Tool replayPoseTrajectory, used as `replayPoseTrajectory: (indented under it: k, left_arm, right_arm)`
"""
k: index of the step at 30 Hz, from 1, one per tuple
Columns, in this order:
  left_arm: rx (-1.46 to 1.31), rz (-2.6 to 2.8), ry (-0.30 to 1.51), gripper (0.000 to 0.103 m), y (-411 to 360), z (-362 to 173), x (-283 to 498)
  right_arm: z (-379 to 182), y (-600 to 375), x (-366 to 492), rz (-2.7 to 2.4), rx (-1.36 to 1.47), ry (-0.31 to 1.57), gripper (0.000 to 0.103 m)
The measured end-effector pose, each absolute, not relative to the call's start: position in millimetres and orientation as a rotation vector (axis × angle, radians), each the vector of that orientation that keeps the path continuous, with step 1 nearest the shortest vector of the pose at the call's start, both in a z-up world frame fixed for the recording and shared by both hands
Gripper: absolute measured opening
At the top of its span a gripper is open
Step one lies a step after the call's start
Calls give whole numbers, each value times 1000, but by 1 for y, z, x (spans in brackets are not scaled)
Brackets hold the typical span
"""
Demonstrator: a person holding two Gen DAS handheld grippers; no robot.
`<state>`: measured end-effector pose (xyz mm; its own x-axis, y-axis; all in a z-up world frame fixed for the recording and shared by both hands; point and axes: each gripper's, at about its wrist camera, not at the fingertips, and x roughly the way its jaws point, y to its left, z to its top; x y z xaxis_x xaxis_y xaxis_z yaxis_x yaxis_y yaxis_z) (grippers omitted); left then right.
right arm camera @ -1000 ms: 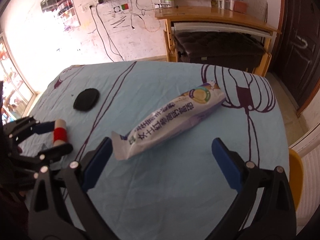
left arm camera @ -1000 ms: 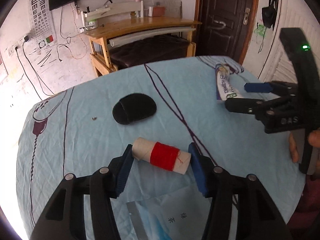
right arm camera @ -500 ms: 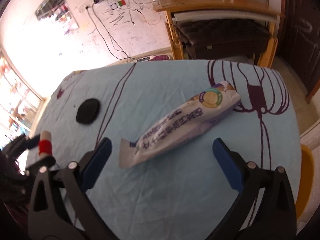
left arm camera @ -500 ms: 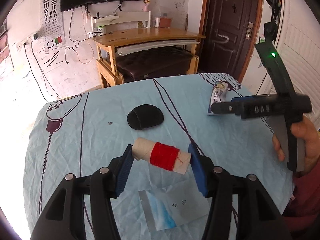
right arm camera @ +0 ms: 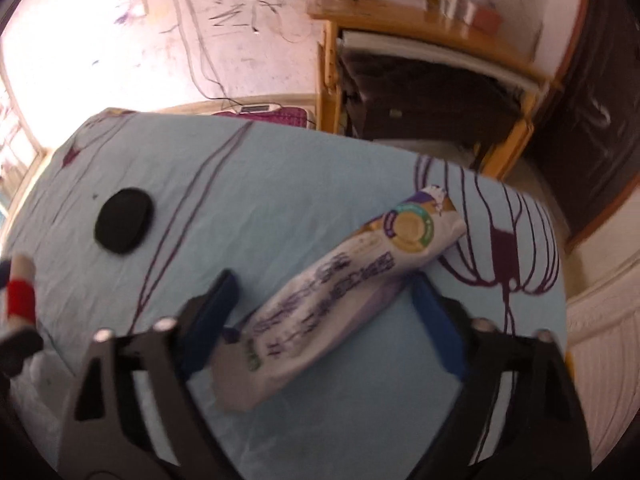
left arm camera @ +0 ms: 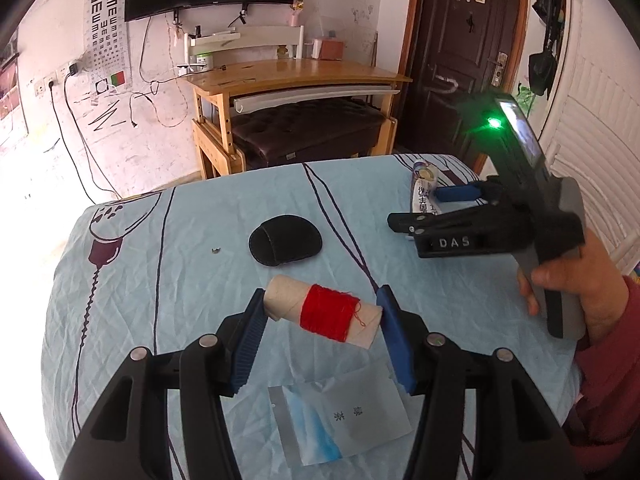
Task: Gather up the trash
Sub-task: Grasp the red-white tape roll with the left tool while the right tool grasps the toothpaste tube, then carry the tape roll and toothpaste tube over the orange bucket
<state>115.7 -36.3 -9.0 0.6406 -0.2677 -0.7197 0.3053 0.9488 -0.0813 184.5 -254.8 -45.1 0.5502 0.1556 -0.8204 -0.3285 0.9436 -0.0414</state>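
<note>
The table, covered in a light blue cloth, carries all items. A long white snack packet lies diagonally on the cloth between the fingers of the right gripper. Its jaws have just been closing around the packet; the right pad sits against the packet's edge, while the left pad stands apart from it, so no grip is made. The left gripper is clamped end to end on a cardboard spool wound with red thread, raised above a paper sachet. A black pad lies further off.
</note>
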Motion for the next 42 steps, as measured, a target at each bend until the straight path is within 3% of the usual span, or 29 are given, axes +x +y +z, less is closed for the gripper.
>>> replayPoseTrajectory:
  k: [6, 11, 17, 24, 26, 27, 28, 36, 38, 41, 42]
  left_arm:
    - [54, -305, 771, 51, -38, 2, 111]
    - [63, -316, 735, 51, -49, 15, 107]
    - [75, -355, 709, 51, -80, 27, 109]
    - [108, -386, 717, 51, -108, 23, 112]
    - [112, -388, 721, 51, -110, 22, 113]
    - [112, -388, 721, 51, -111, 22, 113]
    - [110, -389, 721, 51, -110, 22, 114]
    - [89, -361, 709, 51, -101, 22, 108]
    - [84, -356, 707, 51, -98, 23, 108]
    - [72, -351, 712, 51, -94, 24, 111]
    - [69, -350, 714, 51, -94, 24, 111]
  right_arm:
    - [-41, -275, 177, 290, -160, 906, 46]
    - [-19, -305, 157, 293, -63, 817, 44]
    - [-9, -332, 141, 299, -32, 790, 30]
    - [-26, -349, 148, 319, 37, 871, 30]
    - [-25, -350, 152, 337, 69, 888, 41]
    - [-23, -348, 154, 337, 67, 885, 62]
    - [-22, -343, 156, 330, 47, 879, 71]
    - [-42, -312, 179, 230, -105, 944, 71]
    - [-48, -312, 180, 212, -135, 933, 67]
    - [-46, -318, 177, 186, -137, 903, 41]
    - [-46, -319, 175, 162, -145, 887, 40]
